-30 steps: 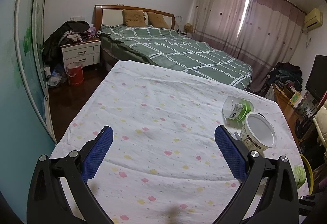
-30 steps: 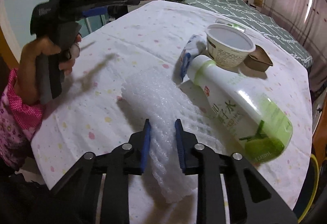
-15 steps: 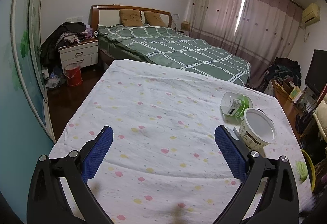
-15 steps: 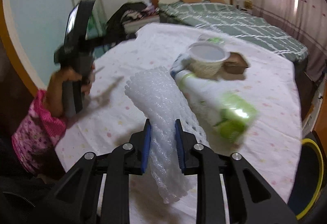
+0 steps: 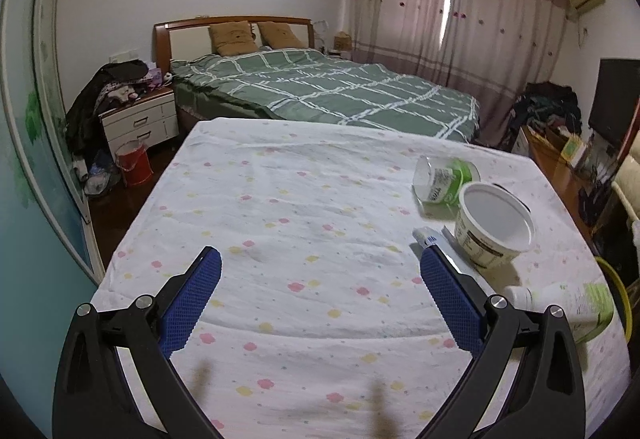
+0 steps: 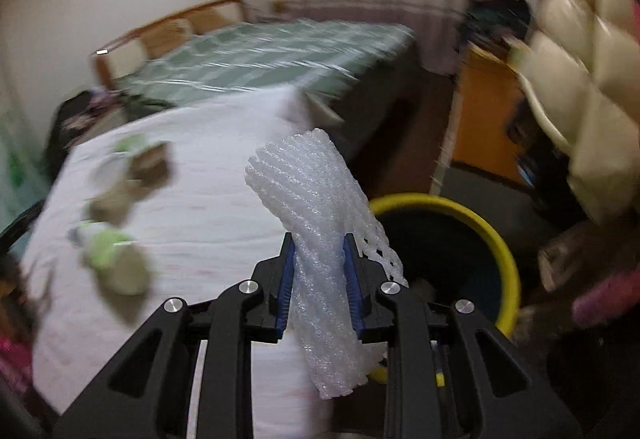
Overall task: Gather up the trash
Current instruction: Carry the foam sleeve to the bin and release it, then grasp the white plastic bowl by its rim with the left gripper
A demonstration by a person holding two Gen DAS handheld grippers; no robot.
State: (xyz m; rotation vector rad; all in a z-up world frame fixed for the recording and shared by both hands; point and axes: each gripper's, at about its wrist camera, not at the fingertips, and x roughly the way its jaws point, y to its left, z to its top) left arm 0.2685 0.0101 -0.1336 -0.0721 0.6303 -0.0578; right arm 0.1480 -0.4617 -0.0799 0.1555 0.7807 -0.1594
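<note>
The right gripper (image 6: 319, 275) is clenched on a white foam net sleeve (image 6: 308, 199), the kind that wraps fruit. The sleeve is made of soft ribbed foam strands, almost translucent, and it is squeezed narrow where the blue pads (image 6: 285, 279) press it from both sides. Above the pads it spreads into a wide, curved tube; below them a shorter end hangs down, and at the right side the mesh opens into small diamond holes. It is held in the air, over the edge of the worktop (image 6: 208, 199) and just beside a dark bin with a yellow rim (image 6: 496, 235) that stands on the floor. This view is blurred.

The left gripper (image 5: 320, 303) is released, its pads wide apart, with nothing between them, above the flowered cloth of the worktop. At the right side of the worktop lie a white tub (image 5: 496, 231), a clear jar with a green label (image 5: 444, 181), a small tube (image 5: 430, 239) and a lying bottle with a green label (image 5: 568, 303).
</note>
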